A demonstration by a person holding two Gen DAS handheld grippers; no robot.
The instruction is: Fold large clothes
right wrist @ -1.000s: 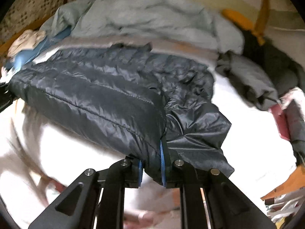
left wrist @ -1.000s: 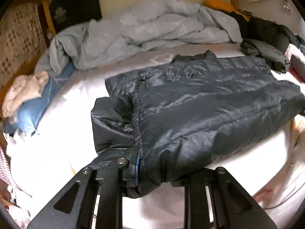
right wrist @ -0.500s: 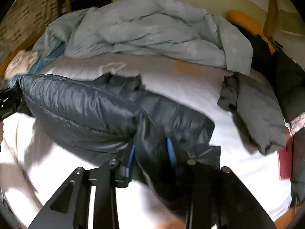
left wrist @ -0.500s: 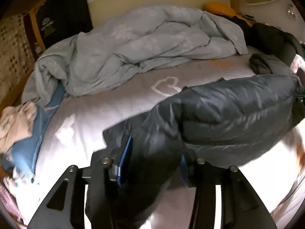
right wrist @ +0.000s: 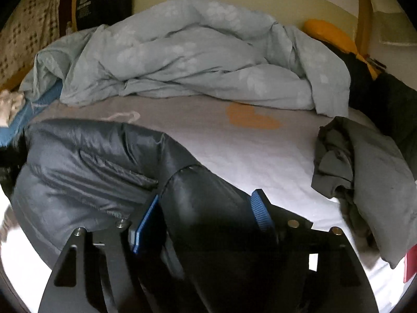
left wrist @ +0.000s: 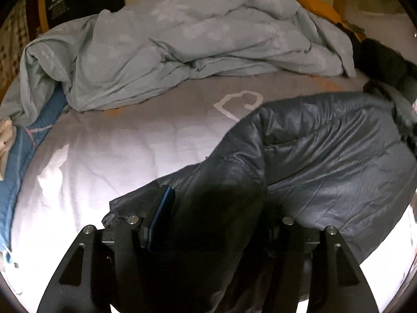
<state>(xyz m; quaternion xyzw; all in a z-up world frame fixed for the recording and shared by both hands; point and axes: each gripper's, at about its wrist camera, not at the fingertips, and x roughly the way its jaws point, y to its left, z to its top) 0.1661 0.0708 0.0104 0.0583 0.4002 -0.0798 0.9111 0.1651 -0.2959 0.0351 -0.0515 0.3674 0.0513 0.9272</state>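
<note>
A dark navy puffer jacket (left wrist: 325, 161) lies on the bed sheet (left wrist: 130, 151), its near edge doubled over into a thick roll. My left gripper (left wrist: 219, 208) has its jaws opening, and the jacket's bulging left end sits loosely between them; only the left blue pad (left wrist: 161, 208) shows. In the right wrist view the same jacket (right wrist: 78, 161) stretches off to the left. My right gripper (right wrist: 206, 206) is opening too, with the jacket's right end filling the gap between its two blue pads (right wrist: 260, 214).
A crumpled pale blue duvet (left wrist: 182, 39) lies across the far side of the bed. A grey garment (right wrist: 365, 177) is heaped at the right, with dark clothes (right wrist: 391, 99) and an orange pillow (right wrist: 331, 34) behind it. A blue pillow (left wrist: 23, 143) lies at the left edge.
Both grippers carried the jacket's near edge forward over the bed, folding the jacket over itself. Both pairs of jaws went from pinched tight on the fabric to spread wide.
</note>
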